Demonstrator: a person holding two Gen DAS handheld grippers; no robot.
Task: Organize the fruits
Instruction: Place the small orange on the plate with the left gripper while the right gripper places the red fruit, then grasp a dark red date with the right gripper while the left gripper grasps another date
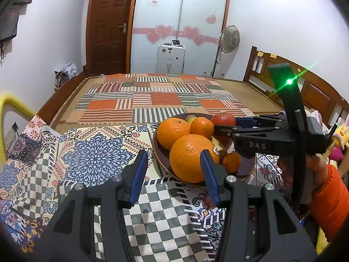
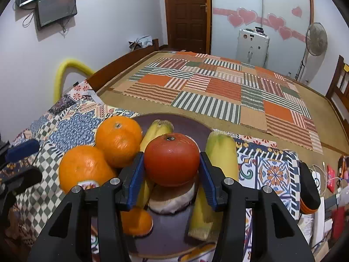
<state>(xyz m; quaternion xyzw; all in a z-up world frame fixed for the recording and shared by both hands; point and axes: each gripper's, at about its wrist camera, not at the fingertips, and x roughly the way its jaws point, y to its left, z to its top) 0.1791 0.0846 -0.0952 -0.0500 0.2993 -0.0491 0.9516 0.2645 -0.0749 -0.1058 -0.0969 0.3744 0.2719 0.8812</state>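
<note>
Bed: a wide wooden bed (image 1: 65,100) fills the room behind; a striped patchwork mat (image 1: 157,96) lies on it.
Cloth: a patterned cloth (image 1: 91,152) with blue flowers and green checks covers the near surface, under the plate.
Plate: a dark round plate (image 2: 174,120) stands on the cloth and holds all the fruits.
Right gripper: the right gripper (image 2: 171,167) reaches over the plate from the right side, level and pointing across it; a hand in an orange sleeve (image 1: 327,192) holds its handle. The blue pads (image 2: 136,174) press both sides of the red fruit, so it is clenched on this fruit.
Left gripper: the left gripper (image 1: 173,172) hovers low at the near edge of the plate, pointing at the fruits. Its jaws stand spread with nothing between them; the right pad overlaps the big orange in the view, but I cannot tell if it touches.
Big orange: the big orange (image 1: 192,157), with a sticker, lies at the plate's near side.
Other oranges: two oranges (image 1: 173,132) lie behind it, touching each other.
Bananas: one banana (image 2: 220,174) lies just right of the red fruit, another (image 2: 156,131) behind it.
Red fruit: the red fruit (image 2: 172,159) is above the middle of the plate, between the pads, over a pale round thing (image 2: 172,200).
Small orange: a small orange (image 2: 136,220) lies at the plate's near rim.
</note>
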